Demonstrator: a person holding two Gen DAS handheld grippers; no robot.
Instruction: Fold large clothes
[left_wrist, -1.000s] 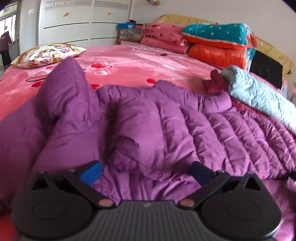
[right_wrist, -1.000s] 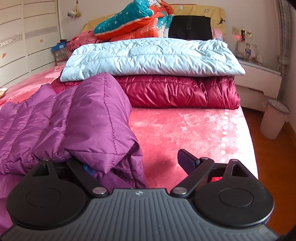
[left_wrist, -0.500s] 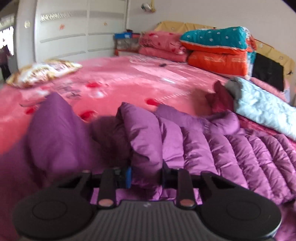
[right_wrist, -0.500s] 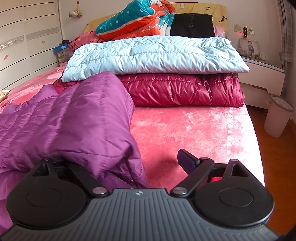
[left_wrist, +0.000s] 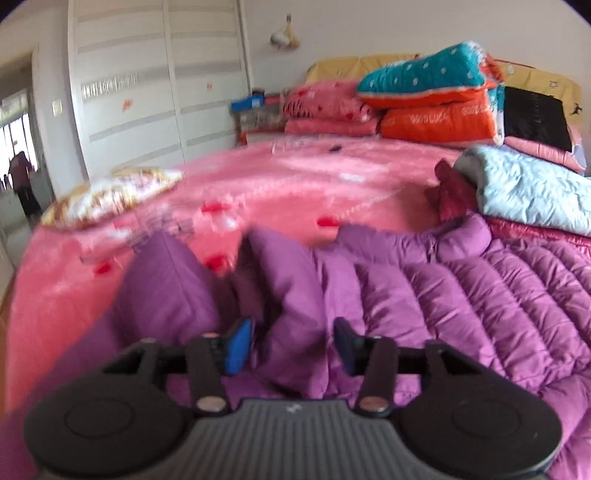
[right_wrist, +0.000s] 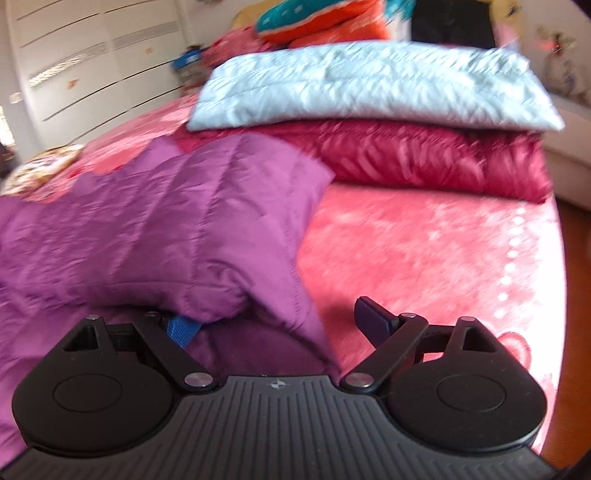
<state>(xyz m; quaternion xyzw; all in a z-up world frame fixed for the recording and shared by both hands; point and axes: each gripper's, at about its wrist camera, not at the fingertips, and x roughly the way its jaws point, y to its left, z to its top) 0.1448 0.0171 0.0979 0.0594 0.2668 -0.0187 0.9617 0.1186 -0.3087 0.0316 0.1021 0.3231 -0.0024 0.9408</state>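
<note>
A purple quilted down jacket lies across the pink bed. In the left wrist view my left gripper is shut on a bunched fold of the jacket, with a blue pad on each side of it. In the right wrist view the jacket drapes over my right gripper's left finger and its blue pad. My right gripper is open wide; its right finger stands free above the bedspread.
A folded light blue jacket lies on a folded dark red one beyond the purple jacket. Stacked quilts and pillows sit at the headboard. A patterned pillow lies at the left. White wardrobes stand behind.
My left gripper closed on a fold of the purple jacket and lifted and moved with it. My right gripper stayed open and moved forward, the jacket flap shifting over it.
</note>
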